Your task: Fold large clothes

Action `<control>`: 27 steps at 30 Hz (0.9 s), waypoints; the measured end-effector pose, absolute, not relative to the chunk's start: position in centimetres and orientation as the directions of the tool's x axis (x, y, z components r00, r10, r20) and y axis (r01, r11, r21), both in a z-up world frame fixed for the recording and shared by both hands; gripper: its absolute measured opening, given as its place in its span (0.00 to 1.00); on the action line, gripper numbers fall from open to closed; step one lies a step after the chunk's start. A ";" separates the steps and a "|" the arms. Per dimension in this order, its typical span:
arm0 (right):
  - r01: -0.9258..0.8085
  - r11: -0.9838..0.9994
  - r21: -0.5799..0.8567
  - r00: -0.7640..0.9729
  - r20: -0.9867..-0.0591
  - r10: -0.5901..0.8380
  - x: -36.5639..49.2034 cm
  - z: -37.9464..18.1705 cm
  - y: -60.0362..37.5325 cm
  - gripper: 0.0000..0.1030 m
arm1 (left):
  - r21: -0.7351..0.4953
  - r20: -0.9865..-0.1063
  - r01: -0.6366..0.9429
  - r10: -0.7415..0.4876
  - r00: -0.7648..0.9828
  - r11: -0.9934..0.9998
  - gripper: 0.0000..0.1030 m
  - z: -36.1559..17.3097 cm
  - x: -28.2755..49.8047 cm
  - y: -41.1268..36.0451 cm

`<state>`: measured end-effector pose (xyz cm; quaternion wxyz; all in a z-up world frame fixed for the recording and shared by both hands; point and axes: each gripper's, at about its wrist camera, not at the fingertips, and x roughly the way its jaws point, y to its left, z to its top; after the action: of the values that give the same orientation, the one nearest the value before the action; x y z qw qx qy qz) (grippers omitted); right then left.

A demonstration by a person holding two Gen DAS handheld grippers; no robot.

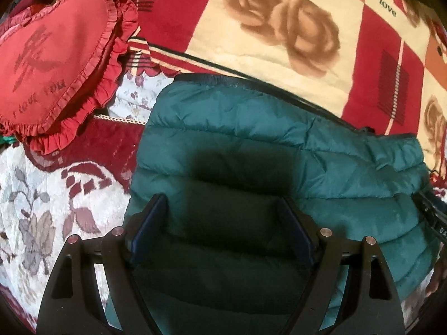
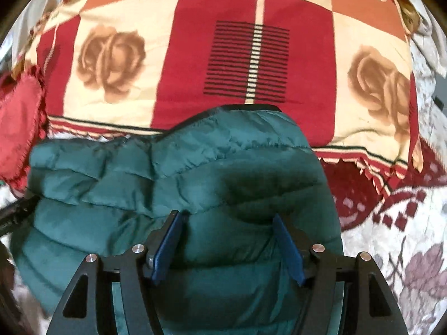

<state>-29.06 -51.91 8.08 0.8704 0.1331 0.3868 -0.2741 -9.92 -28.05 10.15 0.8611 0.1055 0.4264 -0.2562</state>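
The green puffy jacket (image 1: pixel 251 150) is lying folded on the bed, and both grippers are hanging over it. The left gripper (image 1: pixel 222 223) is holding its jaws spread wide, with nothing pinched between them, just jacket underneath. The right gripper (image 2: pixel 227 237) is also standing with its jaws apart over the jacket (image 2: pixel 173 184), and I cannot see it pinching any cloth.

Going outward, the jacket is sitting on a flowery white and dark red bedspread (image 1: pixel 42 212). A blanket with roses (image 1: pixel 279 28) is lying just behind it. A red heart pillow (image 1: pixel 56 64) is resting off to the left side.

I think one fold is done and the grippers are letting go. Next, they probably need to grab an edge and fold the jacket over again, or pat it flat. The puffy cloth may spring back open.
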 end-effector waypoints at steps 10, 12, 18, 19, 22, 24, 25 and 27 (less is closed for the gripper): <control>0.605 0.793 0.073 0.538 -0.772 -0.339 -29.1 7.9 -53.0 0.66 | -0.041 -0.810 0.541 -0.345 0.474 0.840 0.87 9.2 -9.0 -27.7; 0.598 0.794 0.110 0.569 -0.755 -0.325 -30.1 9.0 -52.7 0.66 | -0.040 -0.809 0.542 -0.345 0.476 0.840 0.87 9.6 -9.4 -27.2; 0.568 0.812 0.137 0.605 -0.738 -0.299 -34.7 11.2 -49.8 0.66 | -0.071 -0.805 0.542 -0.369 0.464 0.837 0.87 11.1 -11.3 -24.8; 0.566 0.814 0.133 0.606 -0.736 -0.301 -35.4 11.2 -49.4 0.66 | -0.078 -0.801 0.542 -0.376 0.466 0.837 0.87 11.3 -11.7 -24.2; 0.572 0.809 0.140 0.610 -0.732 -0.304 -36.9 10.9 -48.6 0.66 | -0.107 -0.797 0.539 -0.396 0.456 0.836 0.87 11.3 -12.7 -22.8; 0.579 0.805 0.133 0.605 -0.732 -0.314 -37.5 10.7 -48.2 0.66 | -0.119 -0.801 0.529 -0.396 0.450 0.840 0.87 10.9 -13.2 -21.9; 0.583 0.802 0.132 0.593 -0.743 -0.309 -37.6 10.1 -48.3 0.66 | -0.120 -0.801 0.524 -0.394 0.451 0.843 0.87 10.7 -13.3 -21.6; 0.595 0.792 0.138 0.567 -0.770 -0.292 -37.4 8.9 -48.8 0.66 | -0.118 -0.805 0.516 -0.386 0.451 0.849 0.87 10.1 -13.5 -21.1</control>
<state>-37.44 -48.77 8.87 0.8635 0.1950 0.3878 -0.2569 -13.52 -21.12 10.12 0.8486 0.0719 0.4519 -0.2655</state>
